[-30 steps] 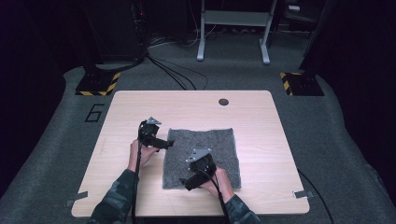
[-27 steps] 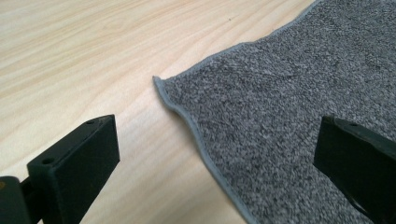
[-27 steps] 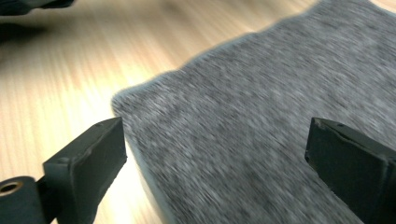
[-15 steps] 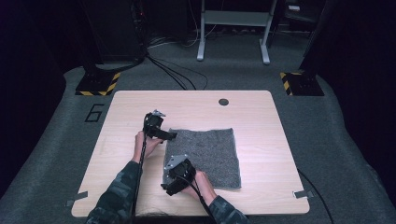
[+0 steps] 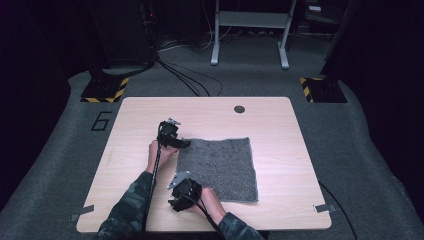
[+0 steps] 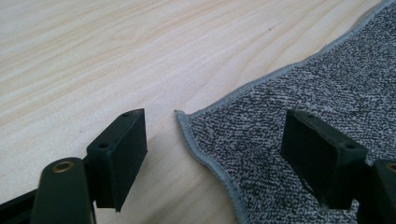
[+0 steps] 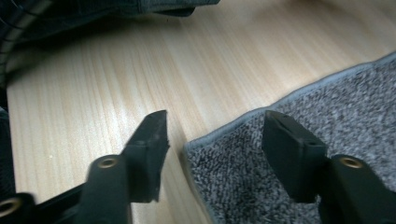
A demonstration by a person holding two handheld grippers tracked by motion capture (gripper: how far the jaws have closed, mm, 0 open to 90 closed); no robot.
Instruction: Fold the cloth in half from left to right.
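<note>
A grey speckled cloth (image 5: pixel 217 167) with a stitched hem lies flat on the light wooden table (image 5: pixel 280 125). My left gripper (image 5: pixel 181 144) is at the cloth's far left corner. In the left gripper view that corner (image 6: pixel 187 116) lies between the jaws of the left gripper (image 6: pixel 215 121), and no pad touches it. My right gripper (image 5: pixel 174 202) is at the near left corner. The right gripper (image 7: pixel 217 119) straddles the cloth's corner (image 7: pixel 196 144) with gaps on both sides. Both pairs of jaws have just been closing and stand open around the cloth.
A dark round hole (image 5: pixel 239 109) sits near the table's far edge. Tape strips (image 5: pixel 81 212) mark the near corners. Beyond the table are cables, a metal stand (image 5: pixel 250 30) and striped bases (image 5: pixel 105 90) on the grey floor.
My right gripper has slid left from the cloth's near middle to its near left corner. My left gripper has shifted a little toward the far left corner and lower.
</note>
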